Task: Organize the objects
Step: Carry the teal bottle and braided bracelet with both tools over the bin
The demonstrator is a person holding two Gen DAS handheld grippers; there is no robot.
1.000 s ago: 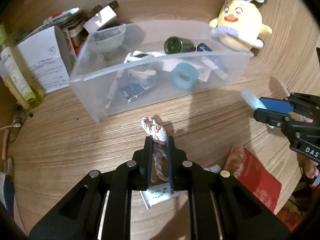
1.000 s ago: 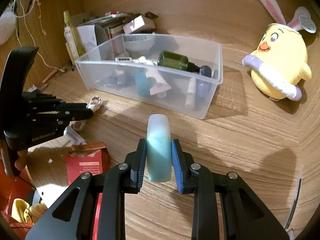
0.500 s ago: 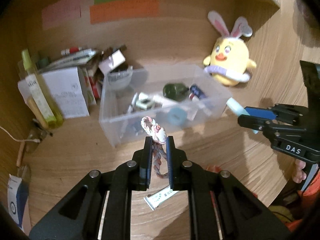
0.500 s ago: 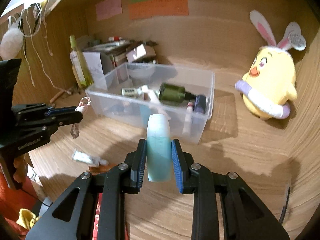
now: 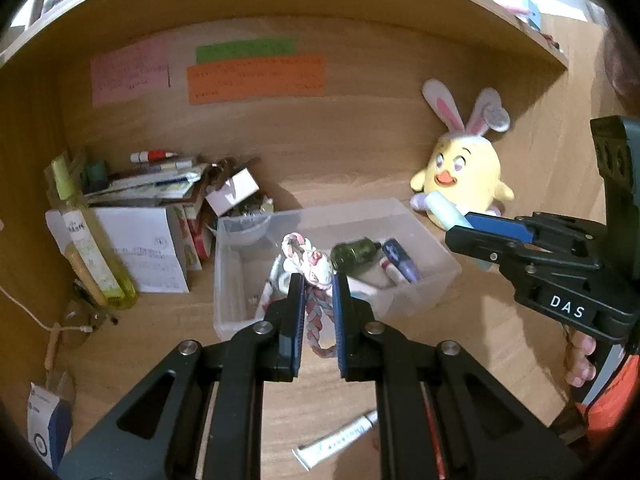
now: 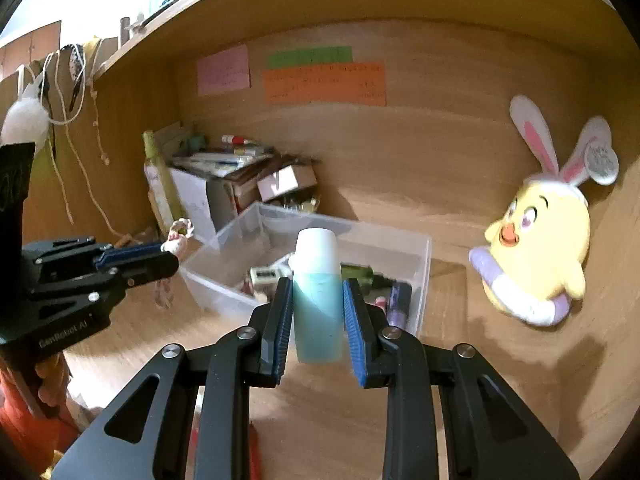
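Left wrist view: both tongs loaded near the clear bin (image 5: 436, 254).
Left tongs (image 5: 315, 304) clamp a braided cord (image 5: 316, 320) before it; right tongs (image 6: 317, 310) grip a teal bottle (image 6: 318, 304).

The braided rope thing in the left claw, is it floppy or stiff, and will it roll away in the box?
Probably floppy: the braided cord droops below the left claw in a loose loop. It likely weighs little, since it looks like thin plaited fabric. It probably won't roll; dropped into the clear bin, it should slump where it lands.
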